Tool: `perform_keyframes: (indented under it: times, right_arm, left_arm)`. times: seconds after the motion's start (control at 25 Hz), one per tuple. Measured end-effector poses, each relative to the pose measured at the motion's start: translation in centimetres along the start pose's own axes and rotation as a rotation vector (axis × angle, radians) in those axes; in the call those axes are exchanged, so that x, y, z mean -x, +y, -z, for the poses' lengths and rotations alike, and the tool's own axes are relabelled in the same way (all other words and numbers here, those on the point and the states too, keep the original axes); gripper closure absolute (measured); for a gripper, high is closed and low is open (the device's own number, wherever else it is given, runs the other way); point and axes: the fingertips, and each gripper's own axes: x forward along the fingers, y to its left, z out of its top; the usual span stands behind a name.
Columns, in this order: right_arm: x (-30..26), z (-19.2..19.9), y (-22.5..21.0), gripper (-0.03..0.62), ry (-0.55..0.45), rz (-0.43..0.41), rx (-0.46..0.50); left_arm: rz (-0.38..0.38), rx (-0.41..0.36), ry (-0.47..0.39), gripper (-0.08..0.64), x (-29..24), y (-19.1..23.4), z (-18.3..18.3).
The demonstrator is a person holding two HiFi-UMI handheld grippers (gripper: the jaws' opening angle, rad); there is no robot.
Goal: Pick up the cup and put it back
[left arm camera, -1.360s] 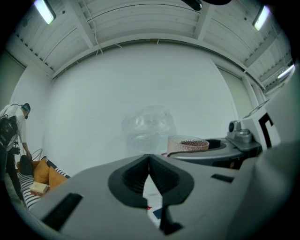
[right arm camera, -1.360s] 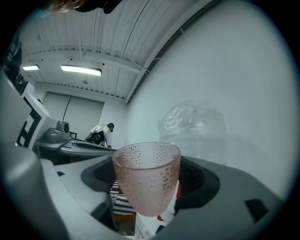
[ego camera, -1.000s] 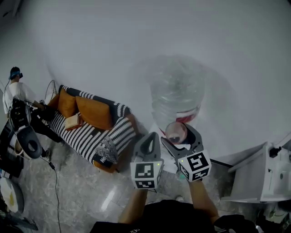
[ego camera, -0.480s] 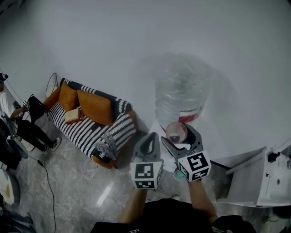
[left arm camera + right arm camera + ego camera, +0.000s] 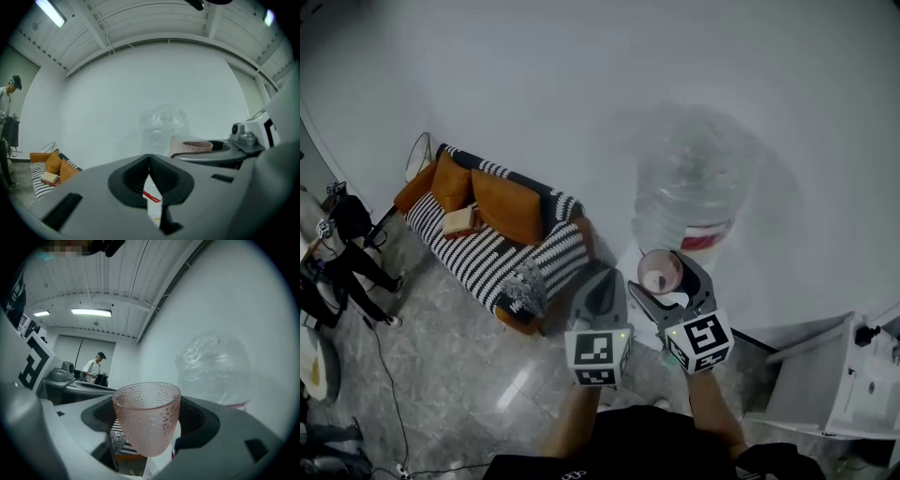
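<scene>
Cup [image 5: 659, 272]: the pink, dimpled glass sits just right of lower centre in the head view. It is clamped upright between the jaws of the right gripper [image 5: 667, 281], with one pad on each side of its wall. In the right gripper view its base hangs free with nothing under it, so it rests on no surface.

Over the last second that grasp has not altered. The jaws stand as wide on the cup as they did, and both grippers keep nearly the same place in the frame. What has changed is the background. The jug [image 5: 694, 183] has slid from upper centre towards the upper right, and the sofa [image 5: 502, 234] at the left has drifted a little up and right. This reads as the head turning with the hands carried along, rather than the cup travelling towards a spot.

The left gripper [image 5: 600, 291], beside the right one at lower centre, is clenched on nothing; its jaws meet in its own view.

For the task, I judge the lift done and the return not yet begun. The cup is held aloft in front of the jug's lower part. The put-down spot can't be made out here. The cup would need lowering upright onto a surface before the jaws let go.
</scene>
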Motion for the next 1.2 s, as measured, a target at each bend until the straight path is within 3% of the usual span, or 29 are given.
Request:
perform_keyframes:
  times: [0.24, 0.48, 0.6, 0.76, 0.96, 1.2]
  right_arm:
    - [0.5, 0.6, 0.4, 0.201, -0.001, -0.016, -0.007]
    - [0.7, 3.6, 0.6, 0.201, 0.042, -0.017, -0.056]
    - [1.0, 5.5, 0.8, 0.201, 0.056, -0.02, -0.087]
    - [1.6, 8.0, 1.1, 0.201, 0.063, -0.022, -0.132]
    - [2.4, 10.2, 1.6, 0.201, 0.037, -0.035, -0.136]
    - [3.1, 17.2, 2.0, 0.201, 0.08, -0.022, -0.187]
  left_arm:
    - [0.006, 0.012, 0.029, 0.548, 0.0, -0.3, 1.4]
    - [0.001, 0.042, 0.085, 0.548, 0.0, 0.1, 4.1]
    - [-0.034, 0.004, 0.097, 0.548, 0.2, 0.7, 5.7]
    - [-0.06, 0.008, 0.125, 0.548, 0.5, 1.1, 8.7]
    - [-0.026, 0.061, 0.167, 0.548, 0.6, 0.4, 12.4]
    - [-0.008, 0.071, 0.254, 0.548, 0.3, 0.9, 19.0]
